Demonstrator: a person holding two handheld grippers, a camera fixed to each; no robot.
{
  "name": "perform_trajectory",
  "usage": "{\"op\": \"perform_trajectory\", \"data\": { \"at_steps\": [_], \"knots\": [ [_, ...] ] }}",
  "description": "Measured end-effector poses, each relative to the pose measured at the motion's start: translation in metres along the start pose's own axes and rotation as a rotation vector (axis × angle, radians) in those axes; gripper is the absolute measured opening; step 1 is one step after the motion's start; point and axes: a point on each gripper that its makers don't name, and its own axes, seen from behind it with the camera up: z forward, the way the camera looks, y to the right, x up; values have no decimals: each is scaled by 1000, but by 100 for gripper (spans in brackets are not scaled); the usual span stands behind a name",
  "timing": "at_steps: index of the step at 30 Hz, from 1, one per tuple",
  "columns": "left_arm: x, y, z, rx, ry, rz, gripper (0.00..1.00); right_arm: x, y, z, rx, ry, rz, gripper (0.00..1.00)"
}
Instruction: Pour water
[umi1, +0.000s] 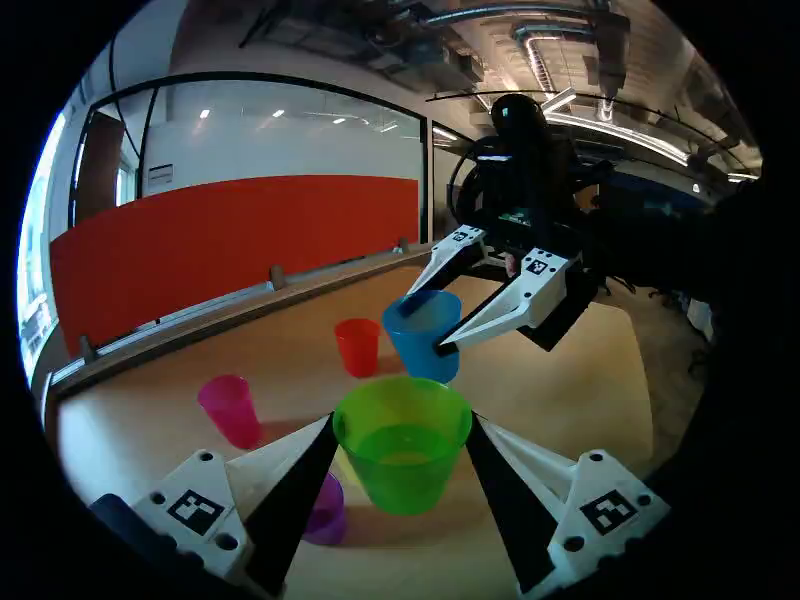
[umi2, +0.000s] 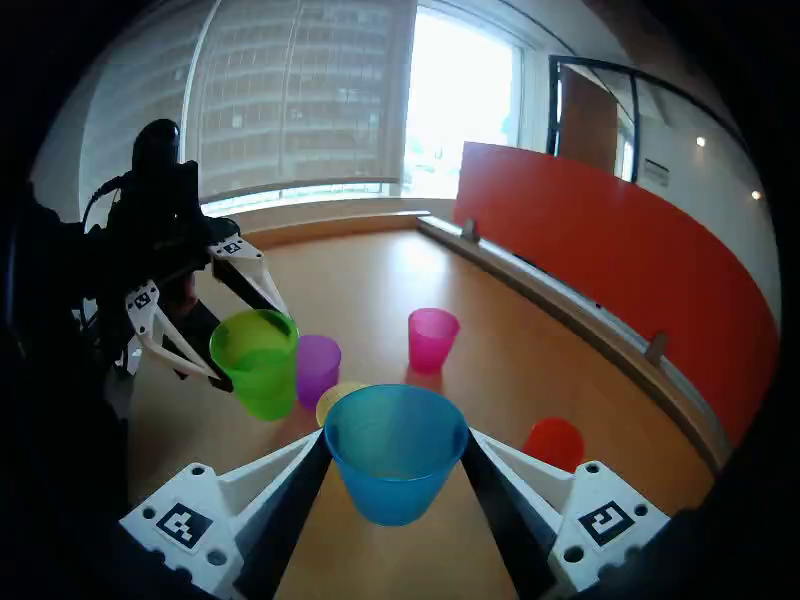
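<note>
My left gripper (umi1: 402, 455) is shut on a green cup (umi1: 403, 440) held upright, with liquid low inside it. Farther off in the left gripper view, the right gripper (umi1: 422, 322) holds a blue cup (umi1: 424, 333) above the table. In the right gripper view, my right gripper (umi2: 396, 460) is shut on that blue cup (umi2: 396, 463), upright, with a little liquid at its bottom. The left gripper (umi2: 252, 345) with the green cup (umi2: 256, 360) appears at the left there, a hand behind it.
On the wooden table (umi1: 560, 390) stand a red cup (umi1: 357, 346), a pink cup (umi1: 231, 409) and a purple cup (umi1: 325, 510). A yellow cup (umi2: 338, 398) peeks out behind the blue one. A red partition (umi1: 230, 235) runs along the table's far edge.
</note>
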Motion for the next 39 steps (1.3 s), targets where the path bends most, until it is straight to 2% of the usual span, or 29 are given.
{"op": "perform_trajectory", "data": {
  "at_steps": [24,32,39],
  "knots": [
    [-47,26,13,-40,-81,17,88,-47,-15,21,54,-67,-13,92],
    [-61,31,15,-48,-108,26,88,-61,-19,27,68,-95,-29,92],
    [-66,30,18,-49,-121,33,88,-66,-21,33,72,-113,-47,92]
  ]
}}
